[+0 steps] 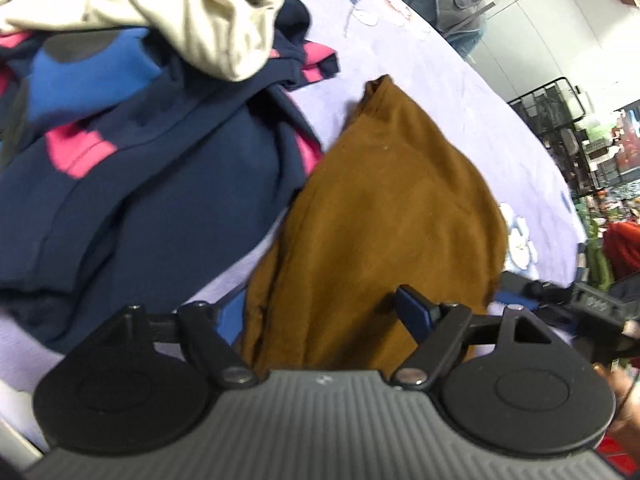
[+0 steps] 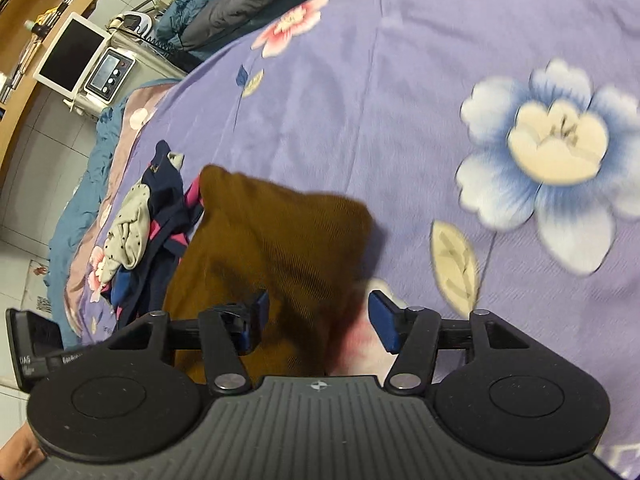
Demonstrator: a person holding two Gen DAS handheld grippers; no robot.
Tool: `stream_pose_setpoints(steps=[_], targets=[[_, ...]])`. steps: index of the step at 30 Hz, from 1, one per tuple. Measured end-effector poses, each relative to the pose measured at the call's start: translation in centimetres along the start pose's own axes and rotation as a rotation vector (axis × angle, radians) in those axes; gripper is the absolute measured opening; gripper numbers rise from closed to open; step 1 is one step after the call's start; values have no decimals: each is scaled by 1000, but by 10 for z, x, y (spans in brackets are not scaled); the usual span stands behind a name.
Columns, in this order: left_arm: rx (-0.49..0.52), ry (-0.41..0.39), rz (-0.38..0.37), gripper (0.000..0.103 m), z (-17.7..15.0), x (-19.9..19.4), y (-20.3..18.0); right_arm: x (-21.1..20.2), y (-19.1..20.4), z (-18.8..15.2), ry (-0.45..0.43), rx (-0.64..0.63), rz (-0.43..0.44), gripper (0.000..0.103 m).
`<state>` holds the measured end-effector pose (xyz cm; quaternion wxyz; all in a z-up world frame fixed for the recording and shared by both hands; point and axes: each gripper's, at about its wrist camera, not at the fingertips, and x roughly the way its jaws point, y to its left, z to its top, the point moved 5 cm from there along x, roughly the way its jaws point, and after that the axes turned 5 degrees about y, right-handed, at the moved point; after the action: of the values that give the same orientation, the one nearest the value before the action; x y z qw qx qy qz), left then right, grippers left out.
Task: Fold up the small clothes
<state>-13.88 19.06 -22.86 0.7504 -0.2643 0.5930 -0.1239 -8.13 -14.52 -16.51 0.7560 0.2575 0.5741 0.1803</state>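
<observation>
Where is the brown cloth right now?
The brown cloth lies on the purple flowered sheet, right of the navy and pink clothes pile, between both grippers' open jaws.

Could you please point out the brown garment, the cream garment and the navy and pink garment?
brown garment (image 1: pixel 384 208): left wrist view, middle of its cloth.
cream garment (image 1: pixel 168 4): left wrist view, crumpled top of the pile.
navy and pink garment (image 1: pixel 160 184): left wrist view, navy panel.

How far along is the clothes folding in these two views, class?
Done: nothing clearly; no folded stack is visible. In hand: the brown garment lies on the floral bedsheet, both grippers' jaws open around its near end. Left: the navy-and-pink garment and cream garment sit crumpled in a heap.
</observation>
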Motion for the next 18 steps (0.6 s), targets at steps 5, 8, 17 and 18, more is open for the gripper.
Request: stream_pose_setpoints(steps=[5,8,17,18], targets=[[82,60,-28,63,-5,20,-17,23,0,-5,32,52,32,92],[59,21,-29,57,-5,25,-18,31,-2,-6,17,86,70,92],[62,19,-15,27,0,23,-37,29,5,2,17,114,44,30],[65,4,-28,26,1,18,-44,21,11,4,-4,90,41,29]])
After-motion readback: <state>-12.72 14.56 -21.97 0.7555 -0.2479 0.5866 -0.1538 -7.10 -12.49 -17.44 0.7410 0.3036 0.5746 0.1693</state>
